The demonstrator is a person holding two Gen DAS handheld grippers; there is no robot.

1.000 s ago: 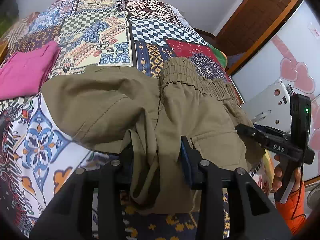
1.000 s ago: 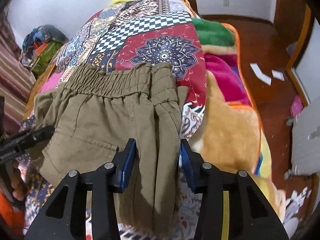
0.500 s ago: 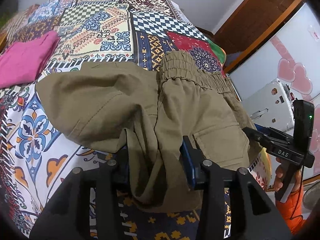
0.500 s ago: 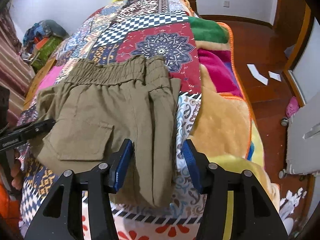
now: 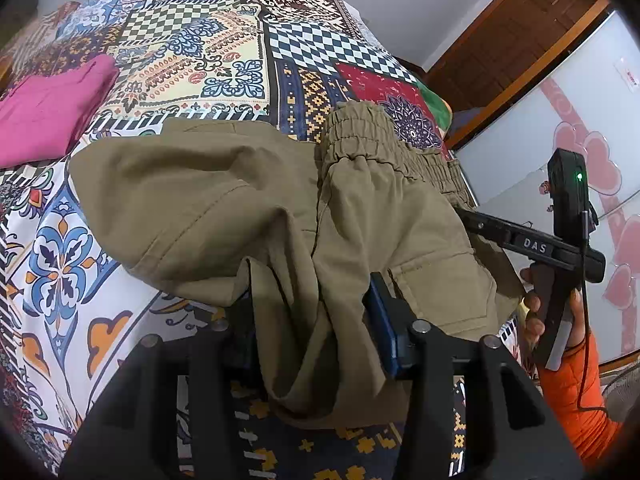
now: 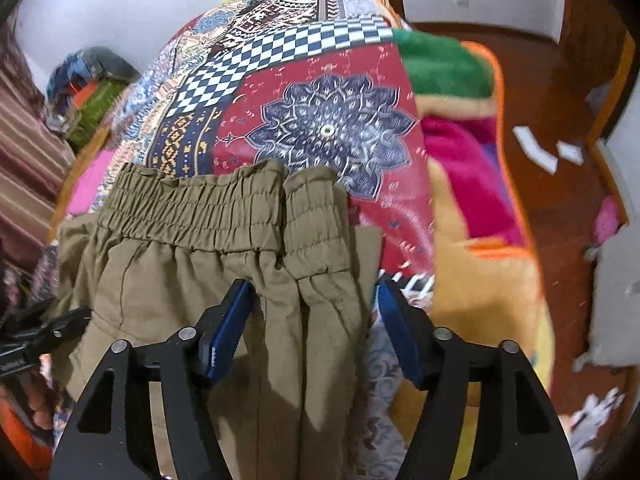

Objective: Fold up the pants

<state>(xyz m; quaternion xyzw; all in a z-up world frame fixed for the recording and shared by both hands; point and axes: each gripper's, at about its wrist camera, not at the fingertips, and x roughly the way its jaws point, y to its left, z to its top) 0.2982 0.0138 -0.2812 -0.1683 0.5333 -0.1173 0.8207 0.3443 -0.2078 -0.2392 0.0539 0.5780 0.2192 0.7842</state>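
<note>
Releasing, both claws' jaws are opening over the olive pants point(image 5: 248, 200) on the patterned bedspread point(image 5: 192, 52). The left gripper point(image 5: 310, 320) has bunched fabric between its jaws; whether it grips is unclear. The right gripper point(image 6: 316, 324) straddles cloth below the waistband point(image 6: 192, 204), pads apart. One fold looks done; further folds and smoothing probably remain. The hems are hidden.

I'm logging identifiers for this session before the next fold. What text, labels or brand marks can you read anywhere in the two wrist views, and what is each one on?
"DAS": white letters on the black bar of the right gripper, seen from the left wrist view.
Red marks on a small white sticker on the white heart-patterned door: too small to read.
Right wrist view: no readable text.
</note>
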